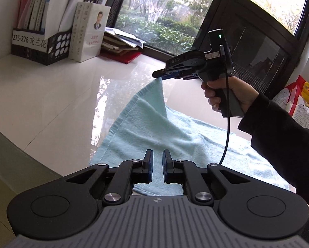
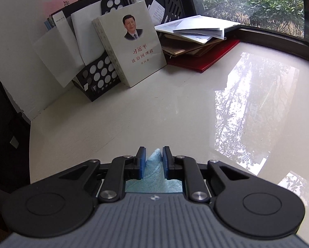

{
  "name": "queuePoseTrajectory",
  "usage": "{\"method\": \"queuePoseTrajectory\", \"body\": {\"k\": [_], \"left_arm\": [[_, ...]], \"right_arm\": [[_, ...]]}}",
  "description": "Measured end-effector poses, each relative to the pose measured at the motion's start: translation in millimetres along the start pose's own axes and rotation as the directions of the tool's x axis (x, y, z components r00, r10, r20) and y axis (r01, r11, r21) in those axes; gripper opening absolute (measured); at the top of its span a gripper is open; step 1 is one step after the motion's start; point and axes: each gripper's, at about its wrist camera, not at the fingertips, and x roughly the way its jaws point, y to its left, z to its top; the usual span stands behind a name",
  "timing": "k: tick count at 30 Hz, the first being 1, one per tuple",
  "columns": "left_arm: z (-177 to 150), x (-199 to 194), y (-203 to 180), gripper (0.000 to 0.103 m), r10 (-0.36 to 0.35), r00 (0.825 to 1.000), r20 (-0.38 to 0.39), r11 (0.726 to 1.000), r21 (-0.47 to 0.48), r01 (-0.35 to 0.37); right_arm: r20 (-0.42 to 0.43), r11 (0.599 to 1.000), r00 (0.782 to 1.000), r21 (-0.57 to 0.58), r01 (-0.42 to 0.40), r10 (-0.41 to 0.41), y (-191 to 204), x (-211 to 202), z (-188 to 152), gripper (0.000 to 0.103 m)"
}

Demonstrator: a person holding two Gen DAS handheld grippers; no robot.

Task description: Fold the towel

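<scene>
A light blue-green towel [image 1: 154, 132] lies on the glossy white table [image 1: 51, 95]. In the left wrist view its far corner is lifted off the table, pinched in my right gripper [image 1: 157, 76], which a hand [image 1: 233, 95] in a dark sleeve holds. The right wrist view shows that corner of the towel [image 2: 155, 161] standing up between the blue pads of the right gripper [image 2: 154, 155], which is shut on it. My left gripper [image 1: 158, 159] is at the towel's near edge. Its pads are nearly together, with towel cloth filling the narrow gap.
At the back left stand a black file holder [image 1: 40, 47] full of books and a white book [image 2: 131, 49]. Beside them lies a stack of papers on a red folder [image 2: 204, 57]. A dark window frame [image 1: 247, 41] runs behind. Snack bags [image 1: 299, 103] sit at the right.
</scene>
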Motion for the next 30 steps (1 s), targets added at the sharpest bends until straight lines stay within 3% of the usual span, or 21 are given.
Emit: {"method": "queuePoseTrajectory", "body": {"k": [5, 12, 16, 17, 22, 27, 29, 30], "left_arm": [[-6.4, 19.8, 24.2, 0.011, 0.122, 0.992, -0.040, 0.992, -0.016, -0.123], [-6.9, 41.4, 44.9, 0.015, 0.166, 0.982, -0.090, 0.986, 0.024, -0.164], [-6.3, 49.0, 49.8, 0.043, 0.173, 0.980, -0.103, 0.984, 0.051, -0.169], [-5.8, 50.5, 50.5, 0.044, 0.174, 0.979, -0.103, 0.984, 0.061, -0.168], [-5.1, 59.1, 50.8, 0.044, 0.162, 0.978, -0.134, 0.983, 0.103, -0.149], [-6.9, 65.0, 52.8, 0.036, 0.168, 0.974, -0.154, 0.980, 0.132, -0.148], [-6.0, 65.1, 55.4, 0.019, 0.156, 0.975, -0.160, 0.983, 0.127, -0.136], [-5.7, 65.3, 56.0, 0.017, 0.149, 0.975, -0.164, 0.984, 0.123, -0.129]], "right_arm": [[-0.001, 1.000, 1.000, -0.009, 0.011, -0.011, -1.7, -2.7, -4.6, 0.017], [-0.002, 1.000, 1.000, -0.025, 0.009, -0.009, 2.0, 2.7, -4.9, 0.017], [-0.005, 1.000, 1.000, -0.026, 0.010, -0.010, -0.4, 3.8, -4.9, 0.016], [-0.010, 1.000, 1.000, -0.028, 0.011, -0.011, -1.0, 4.8, -5.3, 0.016], [-0.041, 0.998, 0.999, -0.057, 0.019, -0.022, -0.1, 12.5, -8.4, 0.016], [-0.054, 0.998, 0.998, -0.065, 0.011, -0.015, 2.3, 19.4, -10.8, 0.017], [-0.058, 0.998, 0.998, -0.069, 0.011, -0.015, 3.1, 21.5, -11.1, 0.017], [-0.061, 0.997, 0.998, -0.071, 0.011, -0.015, 3.3, 22.7, -11.3, 0.017]]}}
